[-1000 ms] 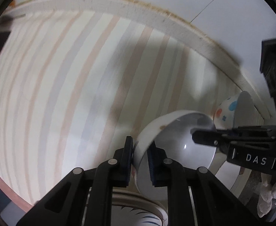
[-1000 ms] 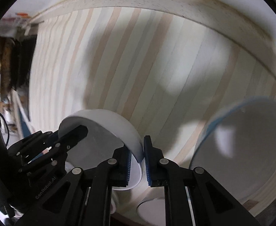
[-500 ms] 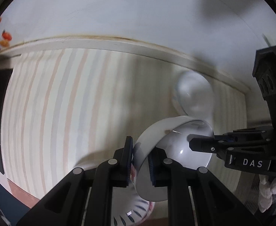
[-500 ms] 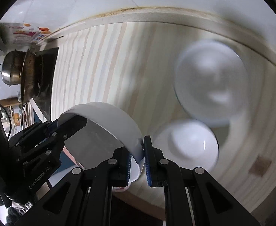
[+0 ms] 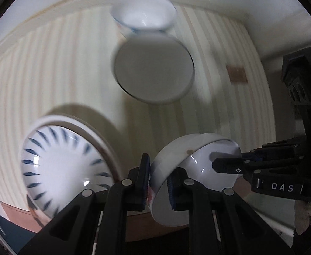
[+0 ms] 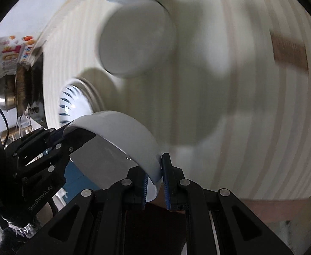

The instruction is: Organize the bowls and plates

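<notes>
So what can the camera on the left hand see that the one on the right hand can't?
Only the left wrist view shows the far bowl with blue marks whole, and the white-gloved hand behind the right gripper.

Only the right wrist view shows a metal pot and a colourful box at the table's far left.

Both show the held white bowl, pinched at opposite rims by the two grippers, the blue-dashed bowl, the plain white bowl, a brown patch and the striped tabletop.

View has shifted across the counter (image 5: 49,68) — blue-patterned bowl (image 5: 64,165), plain bowl (image 5: 153,72) and brown patch (image 5: 237,74) now visible.
</notes>
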`<act>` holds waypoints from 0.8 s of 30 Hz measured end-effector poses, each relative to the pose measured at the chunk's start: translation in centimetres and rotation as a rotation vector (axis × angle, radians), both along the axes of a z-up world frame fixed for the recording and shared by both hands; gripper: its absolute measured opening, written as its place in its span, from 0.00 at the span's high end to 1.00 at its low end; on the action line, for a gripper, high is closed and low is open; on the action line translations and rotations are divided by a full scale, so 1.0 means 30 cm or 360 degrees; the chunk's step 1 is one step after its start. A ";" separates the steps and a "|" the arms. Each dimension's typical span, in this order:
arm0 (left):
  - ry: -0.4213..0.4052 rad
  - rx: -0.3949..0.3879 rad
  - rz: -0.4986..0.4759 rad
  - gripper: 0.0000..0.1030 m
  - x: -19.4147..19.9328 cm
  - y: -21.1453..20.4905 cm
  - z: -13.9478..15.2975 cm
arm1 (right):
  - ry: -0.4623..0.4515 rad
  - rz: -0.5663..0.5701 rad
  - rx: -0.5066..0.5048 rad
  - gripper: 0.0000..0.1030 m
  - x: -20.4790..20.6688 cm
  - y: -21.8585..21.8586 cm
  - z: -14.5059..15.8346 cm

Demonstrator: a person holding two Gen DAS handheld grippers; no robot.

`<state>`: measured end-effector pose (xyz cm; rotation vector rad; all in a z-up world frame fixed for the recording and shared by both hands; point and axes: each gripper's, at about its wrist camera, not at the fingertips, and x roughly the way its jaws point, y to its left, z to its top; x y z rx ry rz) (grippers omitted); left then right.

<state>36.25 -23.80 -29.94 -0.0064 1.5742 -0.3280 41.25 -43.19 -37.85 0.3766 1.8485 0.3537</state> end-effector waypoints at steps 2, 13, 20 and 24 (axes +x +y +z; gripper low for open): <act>0.0031 0.0013 -0.0030 0.88 -0.017 -0.033 -0.043 | 0.0046 -0.0044 -0.0001 0.87 -0.043 -0.023 -0.054; 0.0126 0.0079 -0.0086 0.87 -0.004 -0.119 -0.153 | 0.0114 -0.0165 0.0009 0.87 -0.105 -0.074 -0.201; 0.0155 0.0089 -0.0055 0.87 -0.018 -0.087 -0.160 | 0.0091 -0.0179 0.0003 0.87 -0.084 -0.088 -0.200; 0.0119 0.0071 -0.0024 0.87 -0.033 -0.066 -0.107 | 0.0075 -0.0177 -0.0013 0.85 -0.087 -0.124 -0.160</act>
